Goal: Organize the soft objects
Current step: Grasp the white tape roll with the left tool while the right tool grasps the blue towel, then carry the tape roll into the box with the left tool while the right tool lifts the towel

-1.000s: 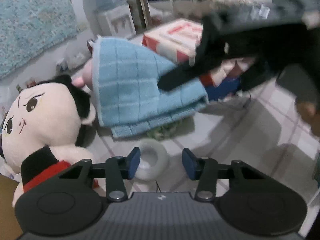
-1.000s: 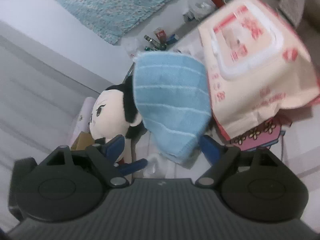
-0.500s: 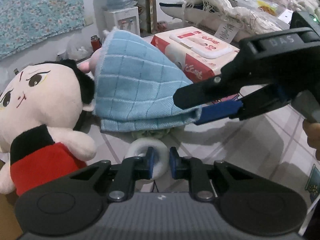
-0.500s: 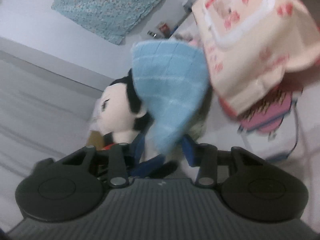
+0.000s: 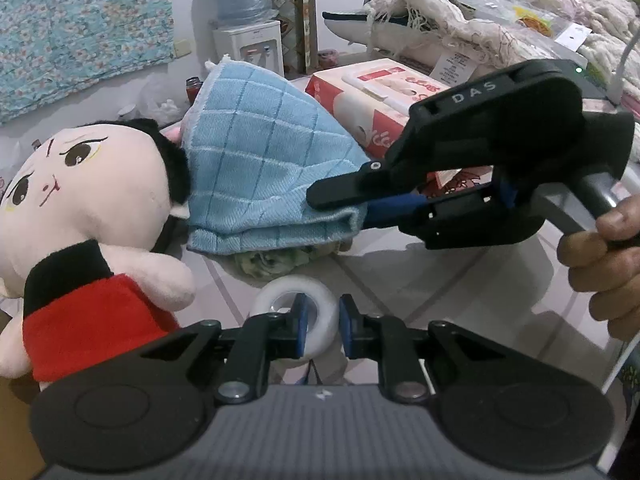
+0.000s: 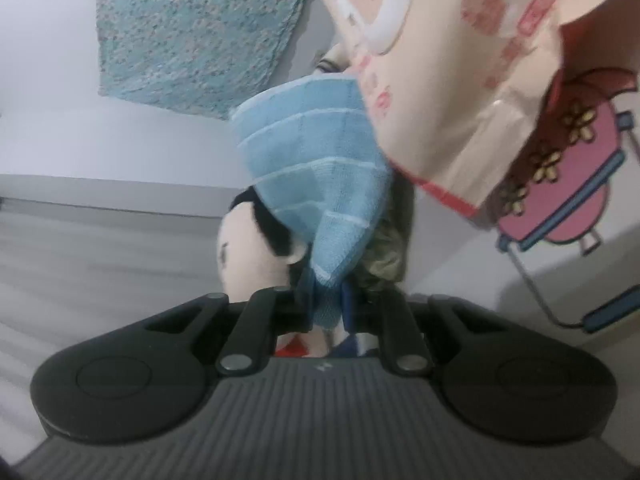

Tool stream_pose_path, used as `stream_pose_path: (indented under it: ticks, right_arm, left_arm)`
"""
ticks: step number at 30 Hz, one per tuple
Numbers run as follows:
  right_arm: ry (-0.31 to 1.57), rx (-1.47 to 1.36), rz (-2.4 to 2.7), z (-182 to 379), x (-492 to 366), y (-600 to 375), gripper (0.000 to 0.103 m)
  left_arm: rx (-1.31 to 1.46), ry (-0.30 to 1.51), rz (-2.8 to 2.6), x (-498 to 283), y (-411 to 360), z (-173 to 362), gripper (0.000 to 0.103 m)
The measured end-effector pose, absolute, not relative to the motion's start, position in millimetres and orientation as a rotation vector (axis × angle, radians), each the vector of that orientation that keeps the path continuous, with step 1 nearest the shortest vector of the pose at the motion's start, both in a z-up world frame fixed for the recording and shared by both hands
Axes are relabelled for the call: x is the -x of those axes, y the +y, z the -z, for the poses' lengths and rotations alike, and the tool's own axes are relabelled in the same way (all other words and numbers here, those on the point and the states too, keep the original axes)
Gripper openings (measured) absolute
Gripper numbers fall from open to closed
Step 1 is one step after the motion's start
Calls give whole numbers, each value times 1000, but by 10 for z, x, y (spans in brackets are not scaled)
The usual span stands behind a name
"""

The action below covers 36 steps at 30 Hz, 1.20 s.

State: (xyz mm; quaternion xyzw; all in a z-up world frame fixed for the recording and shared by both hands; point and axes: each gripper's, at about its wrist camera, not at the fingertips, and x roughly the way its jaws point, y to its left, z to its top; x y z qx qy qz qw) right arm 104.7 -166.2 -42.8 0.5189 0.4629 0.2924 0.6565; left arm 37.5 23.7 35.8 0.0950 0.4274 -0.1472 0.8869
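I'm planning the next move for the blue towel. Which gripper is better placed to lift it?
The right gripper: its jaws are closing on the corner of the blue towel, cloth already between them. The left gripper is shut on the white ring, so it isn't free.

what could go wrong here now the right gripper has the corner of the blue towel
1. The right gripper is closing on just one folded corner of the blue towel; lifting may unfold it or let it slip.
2. The towel lies against the plush doll and over a green cloth, so pulling might drag either along.
3. The left gripper, shut on the white ring, sits just below and could get snagged.
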Motion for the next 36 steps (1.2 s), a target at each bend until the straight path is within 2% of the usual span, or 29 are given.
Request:
stream_pose_path:
  ticks: [4, 13, 19, 26, 36]
  right_arm:
    - [1014, -1079, -655, 292, -992, -1599, 8]
    - [811, -1038, -771, -196, -821, -1791, 8]
    - [787, -1065, -756, -218, -794, -1977, 8]
    - [751, -1031, -763, -301, -718, -2092, 8]
    - [594, -960, -800, -724, -517, -2404, 8]
  left_arm:
    - [-200, 890, 298, -352, 224, -356, 18]
    - [-255, 880, 309, -198, 182, -383, 15]
    - [-237, 881, 321, -54, 157, -494, 15]
    - [-201, 858, 310, 84, 146, -757, 16]
    - [-141, 757, 267, 436, 256, -1305, 16]
